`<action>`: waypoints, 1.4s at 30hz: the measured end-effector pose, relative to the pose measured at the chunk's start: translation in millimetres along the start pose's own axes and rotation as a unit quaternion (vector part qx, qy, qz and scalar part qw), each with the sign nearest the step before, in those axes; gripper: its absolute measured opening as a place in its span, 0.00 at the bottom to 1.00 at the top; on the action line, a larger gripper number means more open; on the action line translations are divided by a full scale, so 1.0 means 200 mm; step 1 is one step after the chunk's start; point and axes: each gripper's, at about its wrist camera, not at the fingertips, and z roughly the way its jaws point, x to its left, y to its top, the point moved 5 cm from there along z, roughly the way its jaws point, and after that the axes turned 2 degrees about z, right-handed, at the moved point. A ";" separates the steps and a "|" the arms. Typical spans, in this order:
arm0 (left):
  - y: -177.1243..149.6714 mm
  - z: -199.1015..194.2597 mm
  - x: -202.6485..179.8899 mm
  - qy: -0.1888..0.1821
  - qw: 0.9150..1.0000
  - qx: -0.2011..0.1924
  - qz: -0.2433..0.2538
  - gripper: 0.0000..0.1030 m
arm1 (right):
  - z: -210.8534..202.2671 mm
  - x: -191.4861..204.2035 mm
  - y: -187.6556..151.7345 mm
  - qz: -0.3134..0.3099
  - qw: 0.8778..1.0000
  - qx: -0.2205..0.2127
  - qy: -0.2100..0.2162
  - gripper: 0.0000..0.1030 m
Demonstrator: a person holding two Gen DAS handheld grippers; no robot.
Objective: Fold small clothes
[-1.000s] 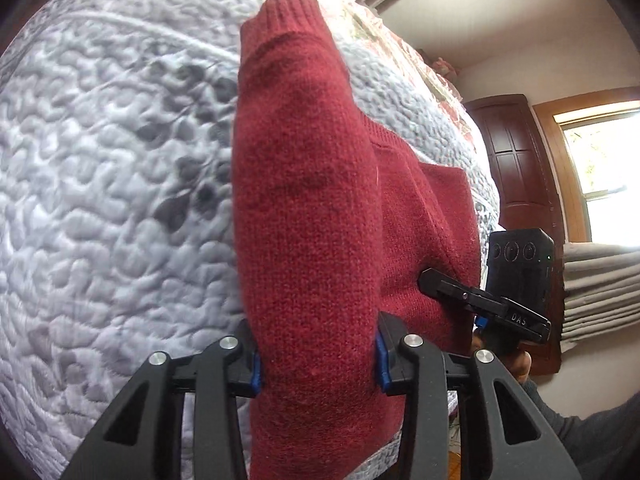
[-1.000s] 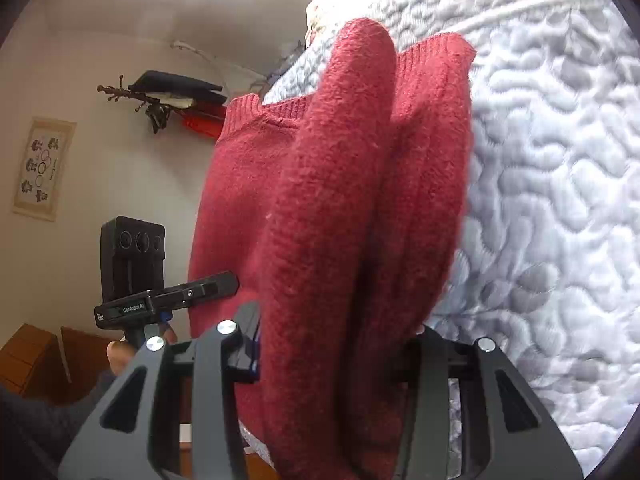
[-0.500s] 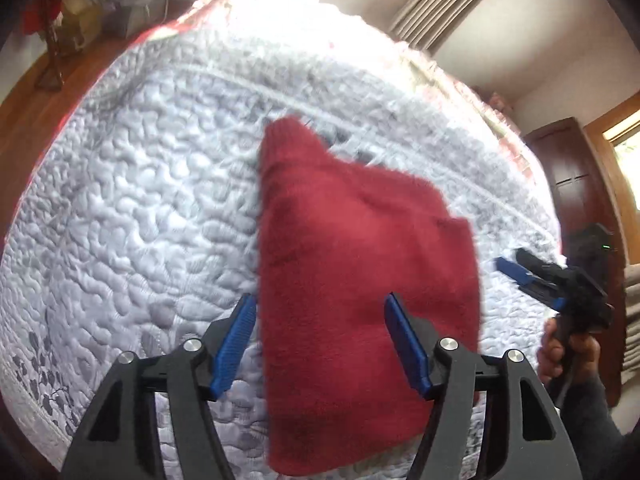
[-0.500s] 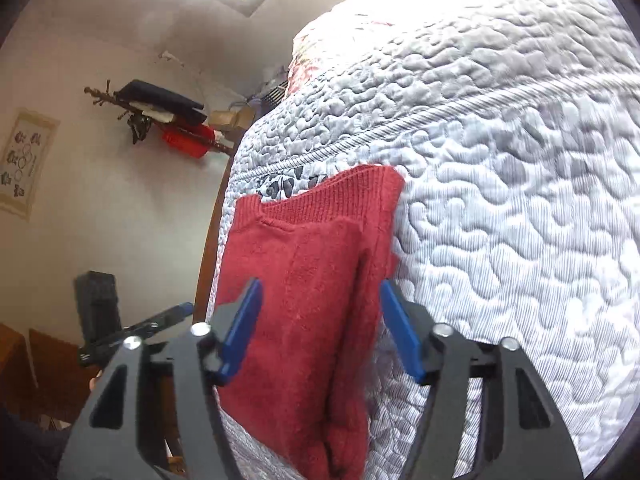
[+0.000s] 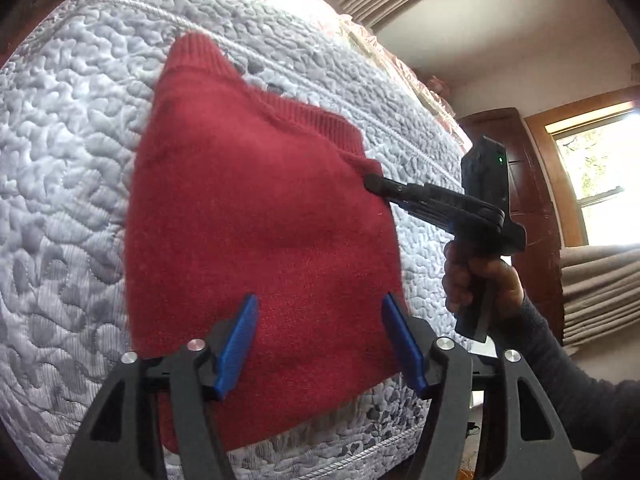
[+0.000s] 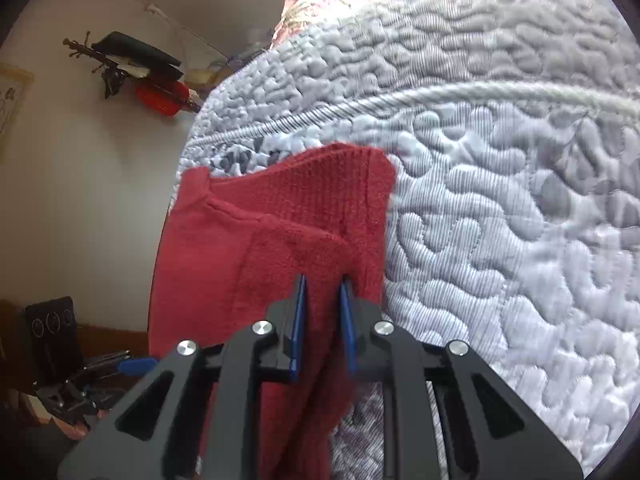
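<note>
Red knit sweater [image 5: 256, 220] lies partly folded on the quilted bed [image 5: 72, 152], near its edge. Right claw [image 6: 323, 322] is pinched on the sweater's right edge fold. Left claw [image 5: 320, 344] is spread wide over the near hem, gripping nothing. Advice: grip both layers at the hem, lift evenly, lay edges flush.

Red sweaters [image 5: 256, 224]: one, folded
Hand-held grippers: two, left hand-held gripper [image 5: 320, 340] and right hand-held gripper [image 6: 323, 320]
Beds [image 5: 60, 160]: one, under a quilted cover
Windows [image 5: 596, 168]: one
</note>
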 end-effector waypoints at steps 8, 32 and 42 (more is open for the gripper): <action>0.06 -0.05 0.20 0.013 0.999 -0.019 -0.047 0.76 | 0.01 0.22 -0.35 -0.019 0.997 0.062 0.050 0.12; -0.26 -0.29 -0.07 0.112 0.994 0.006 -0.020 0.94 | -0.43 0.48 -0.66 -0.056 0.989 0.016 -0.135 0.86; -0.52 -1.14 -0.78 0.236 0.967 -0.084 0.046 0.96 | -1.21 0.99 -0.88 -0.077 0.951 -0.061 -0.293 0.94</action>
